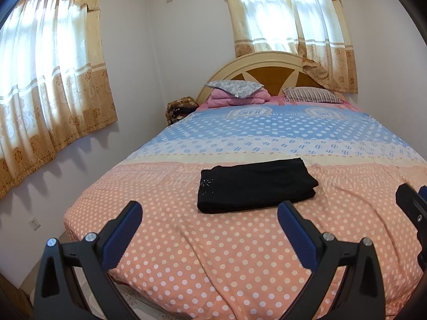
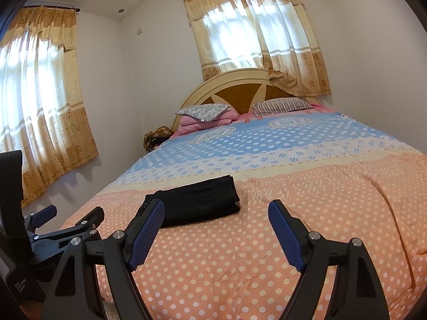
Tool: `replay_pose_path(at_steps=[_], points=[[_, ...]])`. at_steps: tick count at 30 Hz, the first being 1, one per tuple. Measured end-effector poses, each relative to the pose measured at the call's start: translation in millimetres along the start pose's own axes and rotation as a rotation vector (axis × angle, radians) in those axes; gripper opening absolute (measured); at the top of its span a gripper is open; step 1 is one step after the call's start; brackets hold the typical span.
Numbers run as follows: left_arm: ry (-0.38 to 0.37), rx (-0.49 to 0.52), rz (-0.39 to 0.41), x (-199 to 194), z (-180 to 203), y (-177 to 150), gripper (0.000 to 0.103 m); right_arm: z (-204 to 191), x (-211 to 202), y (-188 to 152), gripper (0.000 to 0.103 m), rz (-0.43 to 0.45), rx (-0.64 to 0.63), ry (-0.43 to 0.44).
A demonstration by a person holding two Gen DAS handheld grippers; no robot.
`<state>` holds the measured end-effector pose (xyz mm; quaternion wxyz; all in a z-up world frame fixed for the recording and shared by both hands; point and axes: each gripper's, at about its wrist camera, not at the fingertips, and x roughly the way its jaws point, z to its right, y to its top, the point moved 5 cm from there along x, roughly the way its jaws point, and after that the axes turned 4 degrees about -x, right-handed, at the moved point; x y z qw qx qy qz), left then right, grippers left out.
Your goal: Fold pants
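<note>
Black pants [image 1: 253, 185] lie folded into a flat rectangle on the orange polka-dot part of the bed cover [image 1: 213, 253]; they also show in the right wrist view [image 2: 197, 202]. My left gripper [image 1: 209, 213] is open and empty, held back from the pants, above the foot of the bed. My right gripper [image 2: 216, 213] is open and empty, to the right of the pants and back from them. Its left finger [image 2: 149, 226] hides the pants' near left corner. The right gripper's edge shows at the far right of the left wrist view [image 1: 413, 208]. The left gripper shows at the lower left of the right wrist view [image 2: 66, 224].
Pillows [image 1: 234, 89] and a pink folded blanket [image 1: 234, 100] lie at the curved headboard [image 1: 267, 64]. A brown bundle [image 1: 178, 109] sits beside the bed's far left corner. Curtained windows [image 1: 48, 85] are on the left and back walls. A narrow floor strip [image 1: 40, 266] runs left of the bed.
</note>
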<state>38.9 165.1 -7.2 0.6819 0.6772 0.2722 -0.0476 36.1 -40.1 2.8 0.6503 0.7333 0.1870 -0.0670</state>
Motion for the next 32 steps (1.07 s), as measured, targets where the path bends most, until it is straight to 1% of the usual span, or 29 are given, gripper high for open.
replay_pose_path(at_steps=[5, 12, 16, 22, 26, 32], points=[[0.005, 0.003, -0.002, 0.7, 0.5, 0.1, 0.103, -0.1, -1.3, 0.1, 0.082, -0.001, -0.004, -0.001], [0.005, -0.001, -0.006, 1.2, 0.9, -0.5, 0.103, -1.3, -5.9, 1.4, 0.082, 0.022, -0.009, -0.006], [0.003, 0.006, -0.011, 1.9, 2.8, -1.4, 0.103, -1.6, -4.2, 1.3, 0.082, 0.017, -0.012, -0.008], [-0.048, -0.004, -0.046, 4.3, 8.7, -5.5, 0.103, -1.6, -3.2, 1.4, 0.082, 0.015, -0.013, -0.008], [-0.061, -0.012, -0.045, 3.3, 8.9, -6.8, 0.103, -1.9, -2.5, 0.8, 0.082, 0.011, -0.013, -0.008], [-0.039, -0.009, -0.045, 5.2, 7.9, -5.9, 0.103, -2.4, -0.9, 0.8, 0.082, 0.005, -0.006, -0.003]])
